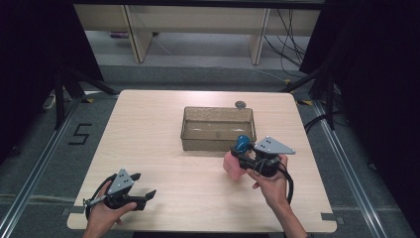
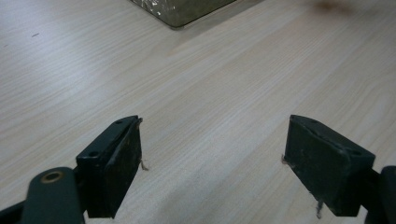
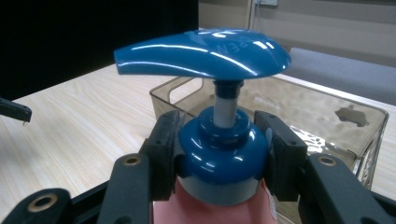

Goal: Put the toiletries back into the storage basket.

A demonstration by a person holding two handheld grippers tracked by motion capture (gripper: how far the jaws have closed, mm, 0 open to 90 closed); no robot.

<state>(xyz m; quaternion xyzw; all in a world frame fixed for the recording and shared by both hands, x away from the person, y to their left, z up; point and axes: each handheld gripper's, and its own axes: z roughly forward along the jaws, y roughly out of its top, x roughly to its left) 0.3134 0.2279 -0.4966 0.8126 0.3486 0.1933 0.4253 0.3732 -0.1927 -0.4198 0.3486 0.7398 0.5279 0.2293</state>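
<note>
The right tool (image 3: 222,154) is closed on the blue plastic collar (image 3: 223,161) of a pink pump bottle (image 1: 233,164); its two black jaws press the collar from both sides, just under the pump. The bottle has a pale pink body, a round glossy blue collar, a short white and blue stem, and a wide, flat blue pump head (image 3: 203,51) with raised letters on top. In the right gripper view the bottle appears upright between the jaws. In the high view the bottle is just in front of the transparent brownish plastic bin (image 1: 218,141), near the front right corner of the bin; if it touches the table, I cannot tell. The person's right hand (image 1: 271,181) holds this tool from the side nearer to the person.

The bin is rectangular and has an open top; it stands on the light wooden table (image 1: 153,129) a little behind the middle. A small round dark object (image 1: 240,104) lies on the table just behind the bin.

The left tool (image 1: 143,186) is wide open and holds nothing; between its jaws there is bare wood. It is well apart from the bin, near the front left corner of the table, in the person's left hand (image 1: 106,210).
</note>
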